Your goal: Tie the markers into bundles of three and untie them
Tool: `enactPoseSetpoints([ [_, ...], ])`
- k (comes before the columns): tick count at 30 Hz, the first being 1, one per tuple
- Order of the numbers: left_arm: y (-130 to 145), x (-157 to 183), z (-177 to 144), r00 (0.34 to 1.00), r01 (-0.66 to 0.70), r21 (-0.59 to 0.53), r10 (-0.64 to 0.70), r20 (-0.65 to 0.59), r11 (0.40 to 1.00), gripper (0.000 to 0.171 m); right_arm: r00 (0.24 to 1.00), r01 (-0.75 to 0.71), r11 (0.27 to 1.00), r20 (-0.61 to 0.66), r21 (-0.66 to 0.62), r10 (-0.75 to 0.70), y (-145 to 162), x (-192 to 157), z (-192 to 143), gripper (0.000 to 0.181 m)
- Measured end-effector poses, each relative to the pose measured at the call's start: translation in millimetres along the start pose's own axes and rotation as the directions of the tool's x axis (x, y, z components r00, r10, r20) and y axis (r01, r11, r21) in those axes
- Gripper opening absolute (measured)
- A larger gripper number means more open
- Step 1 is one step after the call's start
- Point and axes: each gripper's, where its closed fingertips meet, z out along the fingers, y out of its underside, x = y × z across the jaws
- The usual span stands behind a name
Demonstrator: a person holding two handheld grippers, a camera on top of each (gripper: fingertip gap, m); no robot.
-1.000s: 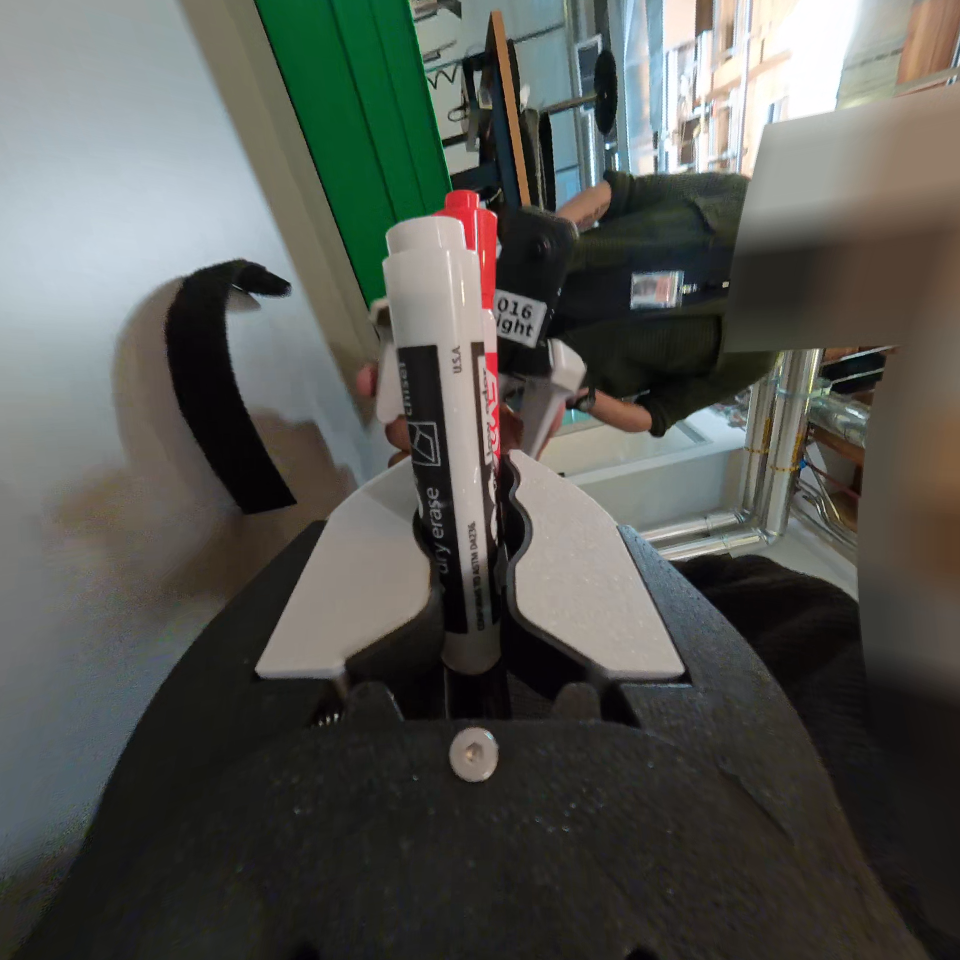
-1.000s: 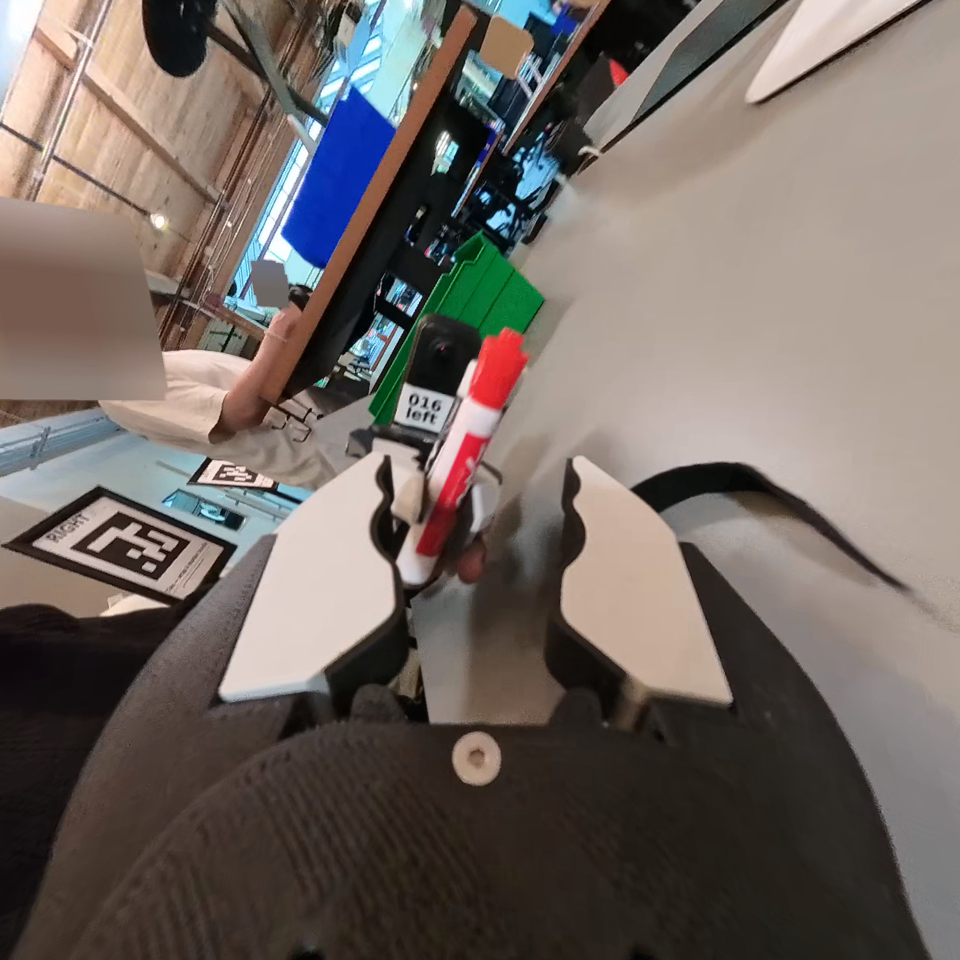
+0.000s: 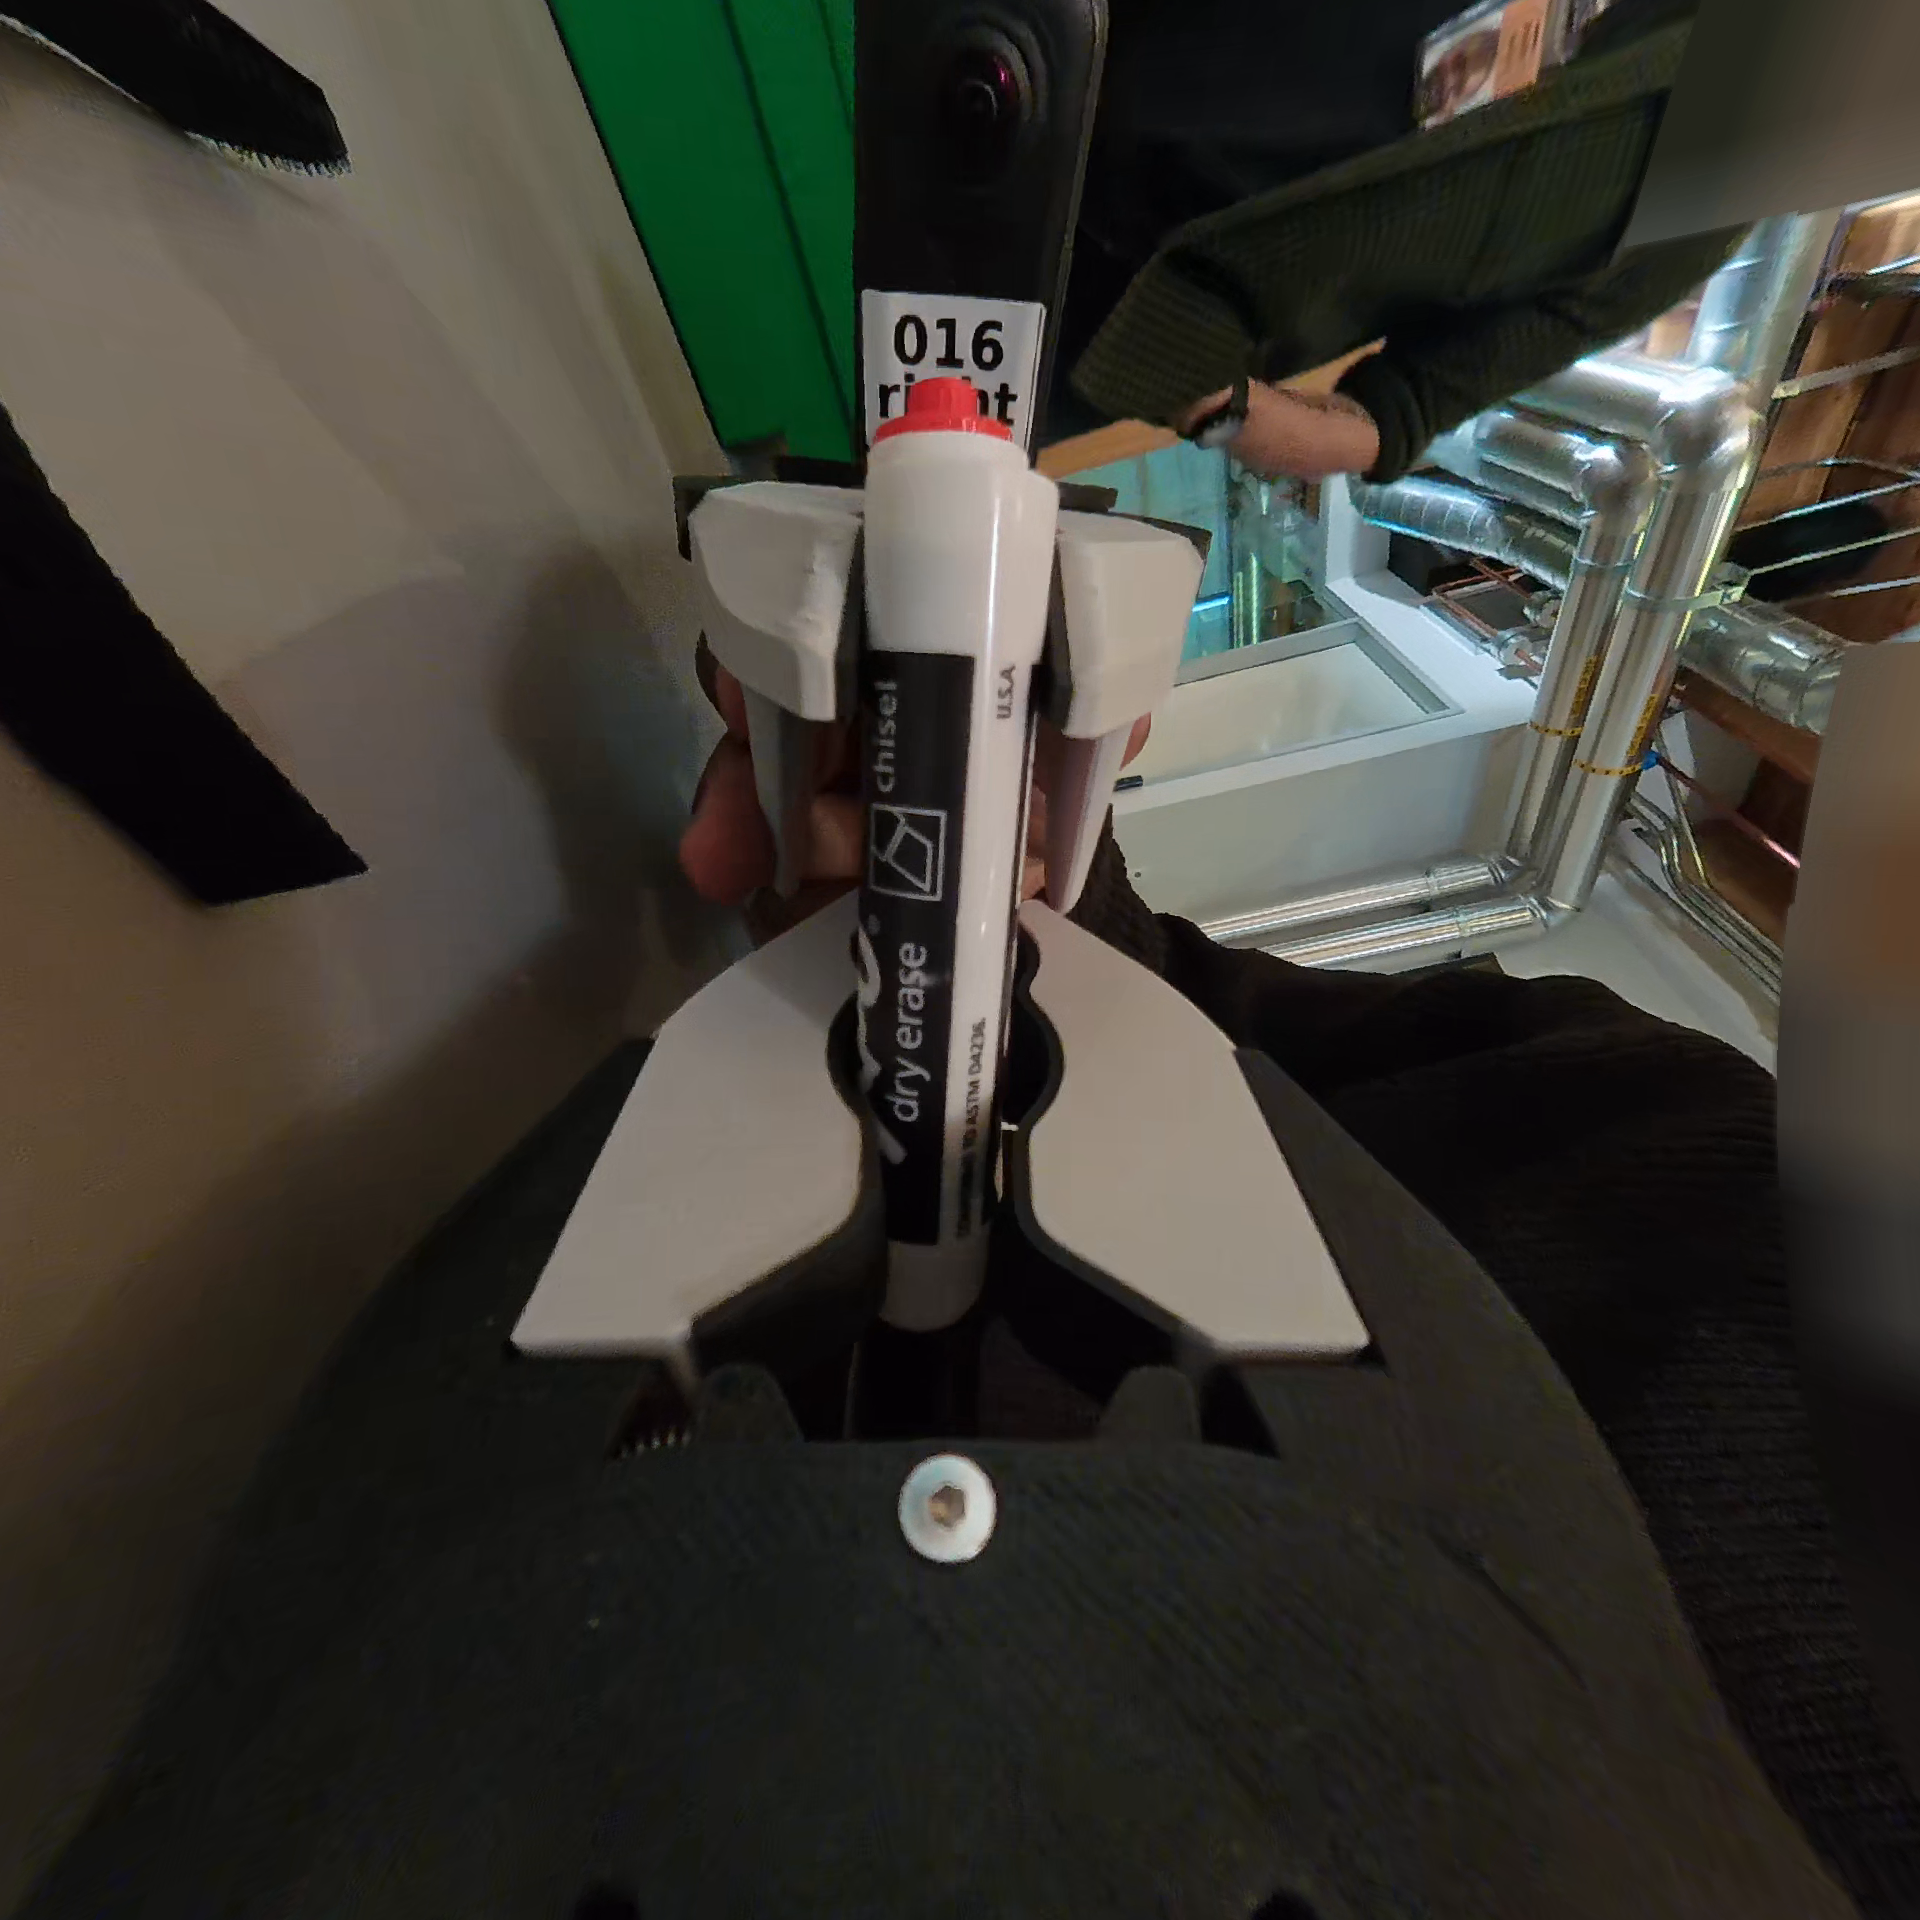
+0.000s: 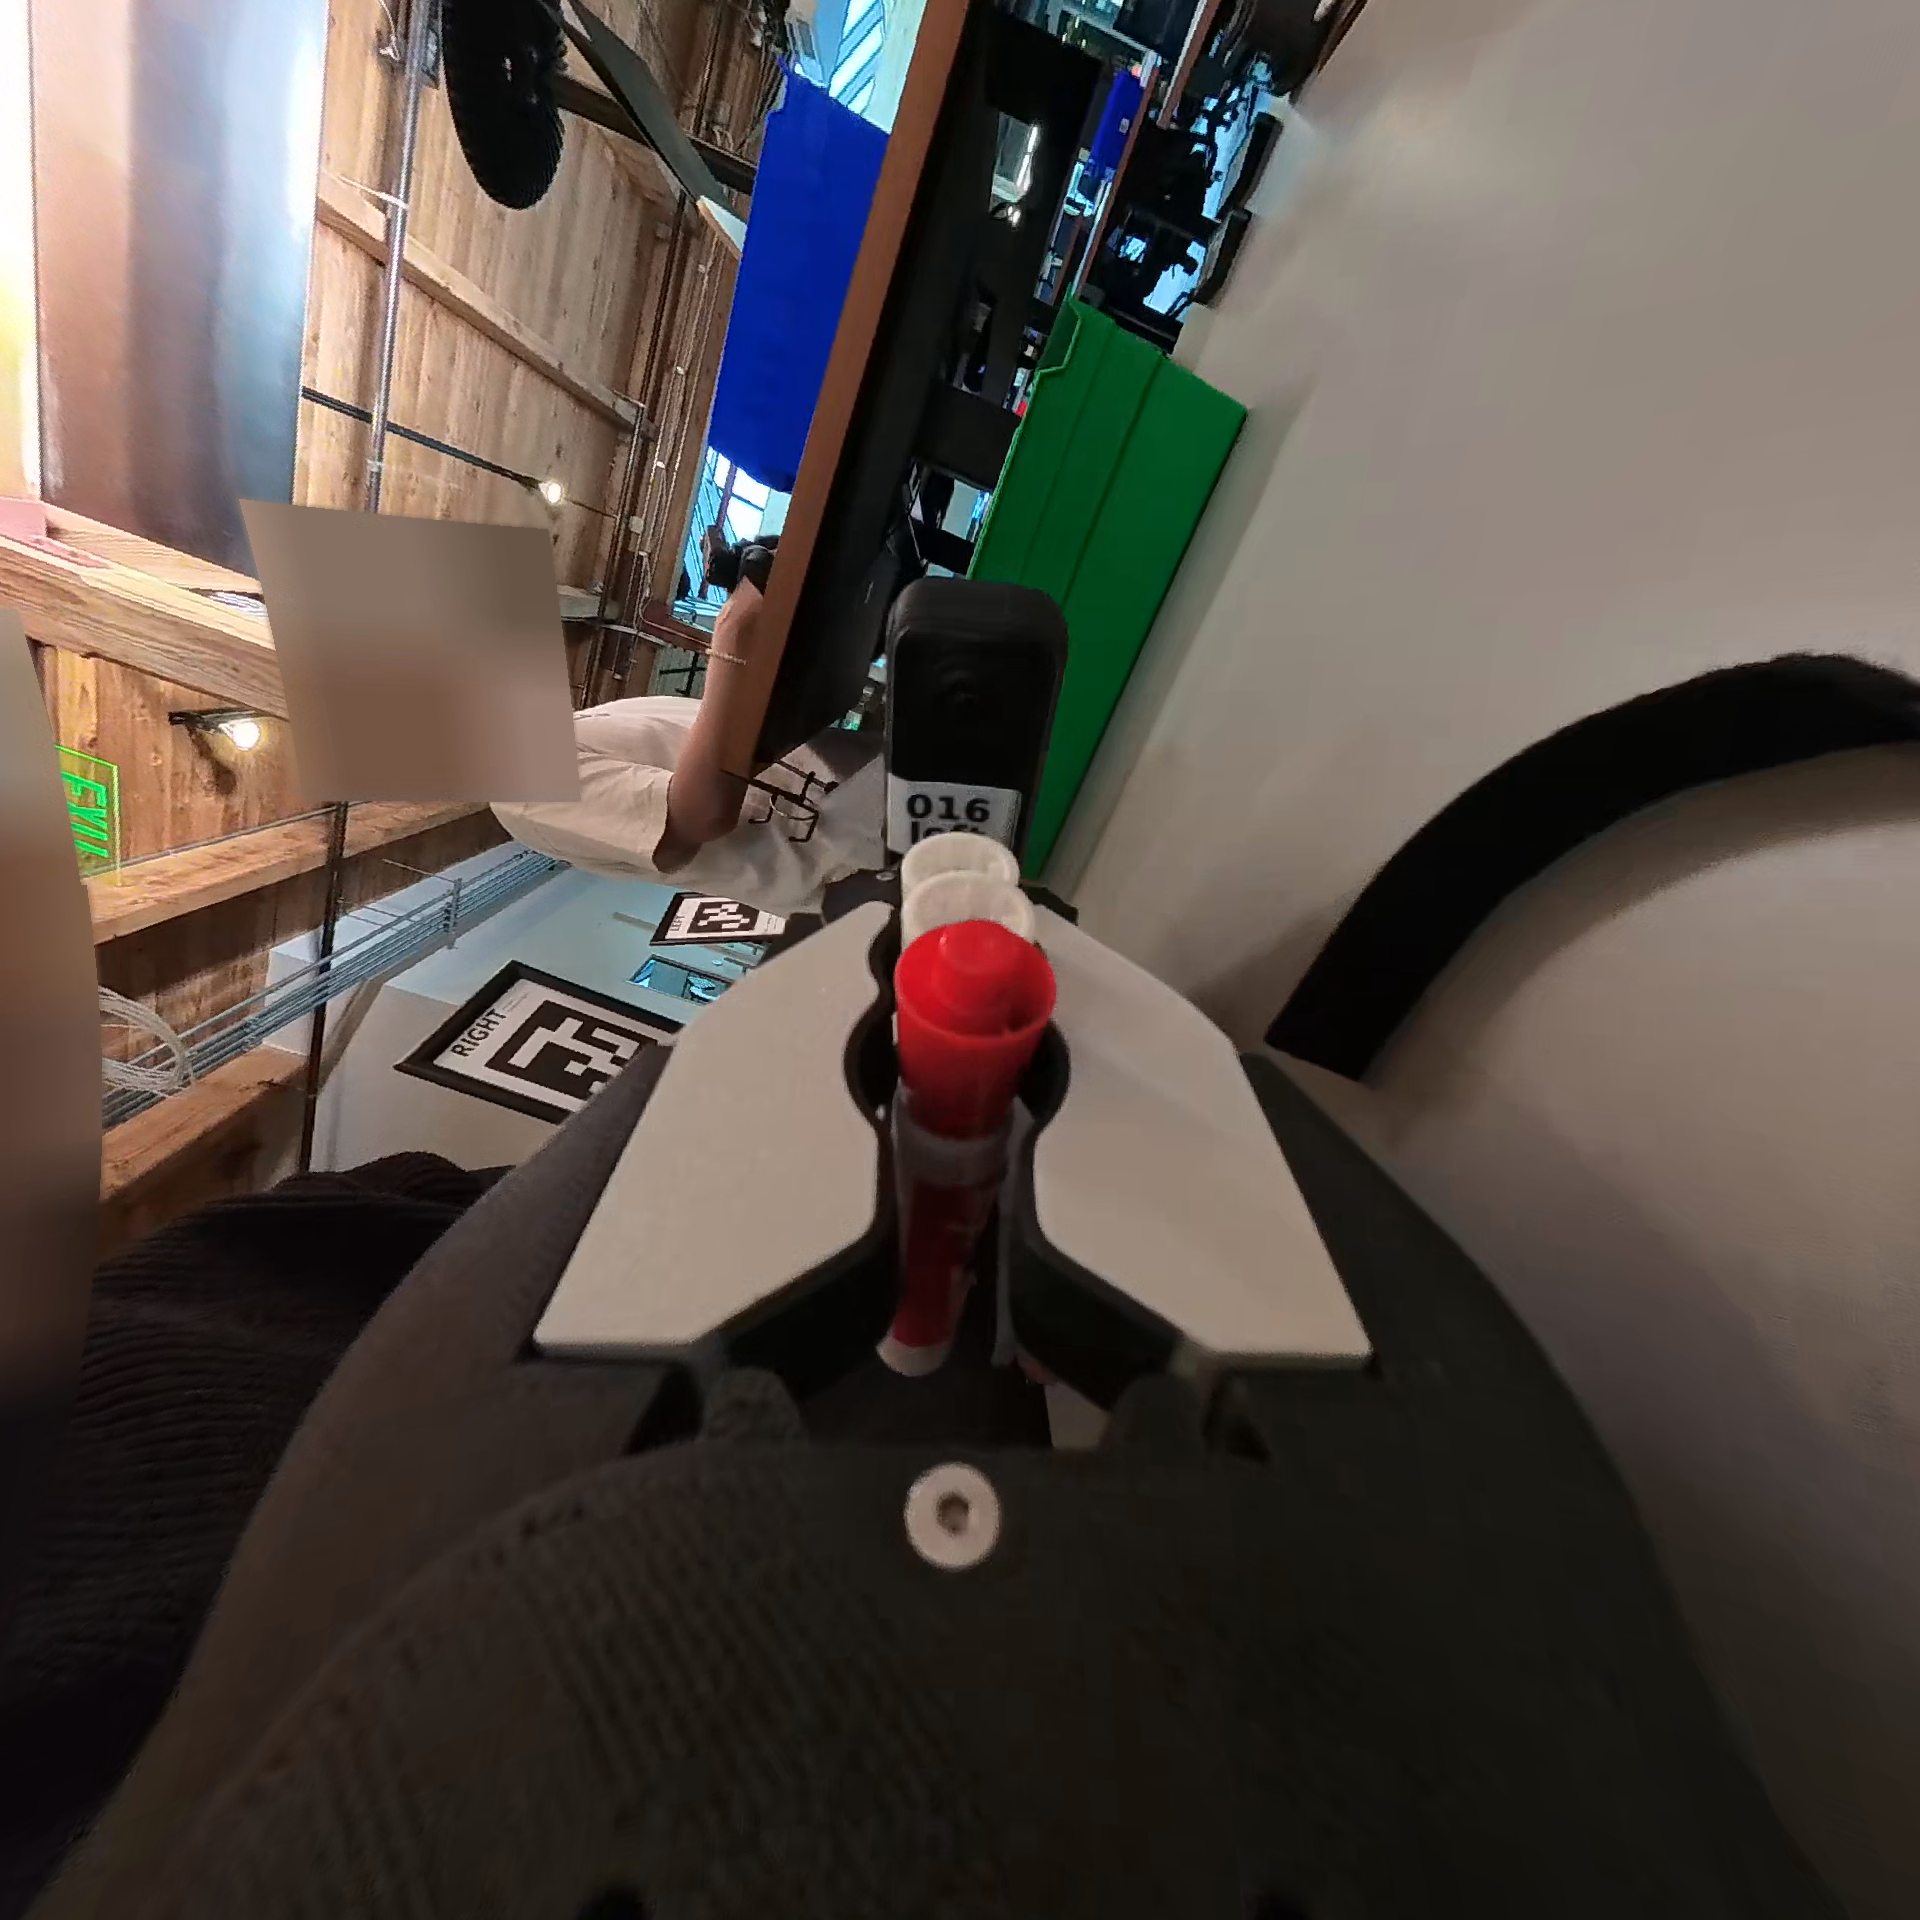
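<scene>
My left gripper [image 3: 940, 935] is shut on a bundle of markers; the top one [image 3: 935, 727] is white with a black label, and a red end [image 3: 943, 410] shows at its far tip. My right gripper [image 3: 945, 592] faces it and is shut on the bundle's far end. In the right wrist view my right gripper [image 4: 971, 966] holds a red-capped marker [image 4: 966, 1039], with two white marker ends [image 4: 961, 883] just beyond it. A loose black strap [image 4: 1558, 821] lies on the pale table [image 4: 1558, 416] to the right; it also shows in the left wrist view [image 3: 135, 727].
A green panel [image 4: 1101, 582] stands at the table's far edge and also shows in the left wrist view [image 3: 707, 208]. A person in a white top [image 4: 623, 790] sits beyond it. A dark-sleeved arm [image 3: 1351, 260] is behind my right gripper. Some 7 cm of space lies between my two pairs of fingers. Between my right fingertips and the loose black strap [image 4: 1558, 821] there is roughly 9 cm.
My right gripper was open and apart from the markers; it has moved in and shut on the bundle's far end. Both views have turned.
</scene>
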Motion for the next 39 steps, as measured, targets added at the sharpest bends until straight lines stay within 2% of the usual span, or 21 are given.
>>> enactPoseSetpoints([
  [12, 4, 2, 0, 1.0, -0.013, -0.028, 0.012, -0.008, 1.0, 0.02, 1.0, -0.002, 0.999, 0.014, 0.032, 0.002, -12, 0, -11, 0.02],
  [18, 12, -1, 3, 1.0, -0.017, -0.075, 0.017, 0.011, 0.997, 0.02, 0.999, -0.029, 0.992, 0.043, 0.126, 0.024, -30, -1, -23, 0.019],
  [24, 15, 1, 4, 0.999, -0.036, -0.088, 0.037, 0.006, 0.995, 0.02, 0.997, 0.057, 0.996, -0.05, 0.062, -0.054, -28, 7, -27, 0.03],
  [29, 13, 0, 3, 0.999, -0.034, -0.077, 0.035, 0.006, 0.996, 0.02, 0.998, 0.04, 0.998, -0.04, 0.056, -0.038, -26, 7, -26, 0.02],
  [35, 15, 0, 3, 0.999, -0.034, -0.088, 0.034, 0.005, 0.996, 0.021, 0.999, 0.01, 0.998, -0.036, 0.07, -0.007, -28, 9, -27, 0.02],
  [39, 17, -1, 4, 0.999, -0.029, -0.102, 0.031, 0.012, 0.994, 0.02, 0.999, 0.016, 0.992, -0.042, 0.128, -0.011, -39, 8, -34, 0.019],
])
